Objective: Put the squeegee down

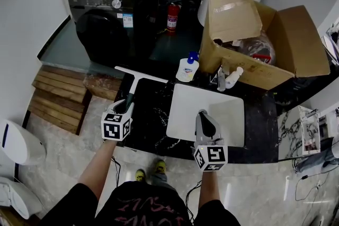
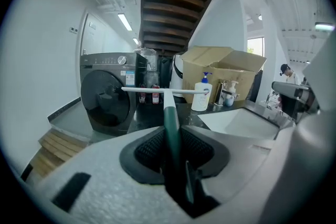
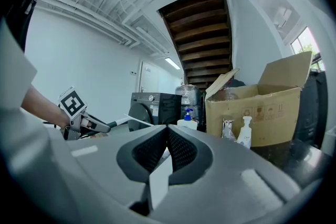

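The left tool (image 1: pixel 125 106) gripped the squeegee (image 1: pixel 131 84) by its handle over the counter (image 1: pixel 153 114); lowering and releasing remained. The right tool (image 1: pixel 205 123) hung closed, empty.

Dark green handle and white blade on the squeegee (image 1: pixel 133 86); black with white veining across the countertop (image 1: pixel 148 124). White sink (image 1: pixel 233 108), brown cardboard box (image 1: pixel 299 50) upper right, red fire extinguisher (image 1: pixel 172 17), dark grey washing machine (image 1: pixel 114 8).

Smooth plastic squeegee (image 1: pixel 135 82), glossy marble counter (image 1: pixel 151 116)
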Motion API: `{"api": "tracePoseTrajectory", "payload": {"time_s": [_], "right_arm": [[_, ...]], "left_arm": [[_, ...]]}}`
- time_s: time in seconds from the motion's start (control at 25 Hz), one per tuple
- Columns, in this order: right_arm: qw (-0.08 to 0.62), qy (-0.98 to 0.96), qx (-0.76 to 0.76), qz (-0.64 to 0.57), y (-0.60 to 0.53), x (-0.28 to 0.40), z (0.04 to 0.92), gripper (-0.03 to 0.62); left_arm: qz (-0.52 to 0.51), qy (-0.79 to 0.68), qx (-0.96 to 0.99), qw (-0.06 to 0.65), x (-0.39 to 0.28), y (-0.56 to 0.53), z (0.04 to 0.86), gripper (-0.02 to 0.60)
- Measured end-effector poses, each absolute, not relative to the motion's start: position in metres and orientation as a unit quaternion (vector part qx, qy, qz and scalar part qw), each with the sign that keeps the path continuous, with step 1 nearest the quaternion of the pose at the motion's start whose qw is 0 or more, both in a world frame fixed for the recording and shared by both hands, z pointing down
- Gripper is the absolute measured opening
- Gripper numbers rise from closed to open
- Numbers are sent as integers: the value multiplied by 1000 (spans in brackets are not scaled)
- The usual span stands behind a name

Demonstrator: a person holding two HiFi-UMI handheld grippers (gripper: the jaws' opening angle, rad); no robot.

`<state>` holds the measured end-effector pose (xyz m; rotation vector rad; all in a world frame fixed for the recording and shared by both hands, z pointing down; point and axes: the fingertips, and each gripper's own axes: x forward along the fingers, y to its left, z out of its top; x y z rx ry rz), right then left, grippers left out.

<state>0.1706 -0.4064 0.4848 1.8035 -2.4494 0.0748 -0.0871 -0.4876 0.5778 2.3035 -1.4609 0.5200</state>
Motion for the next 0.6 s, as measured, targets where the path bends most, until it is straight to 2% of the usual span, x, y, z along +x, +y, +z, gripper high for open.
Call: {"api": "tracePoseTrajectory", "payload": {"time_s": [0.6], "right_arm": [[55, -802, 594, 29, -409, 183, 492, 11]], "left_arm": [[227, -505, 800, 230, -70, -481, 627, 100]]}}
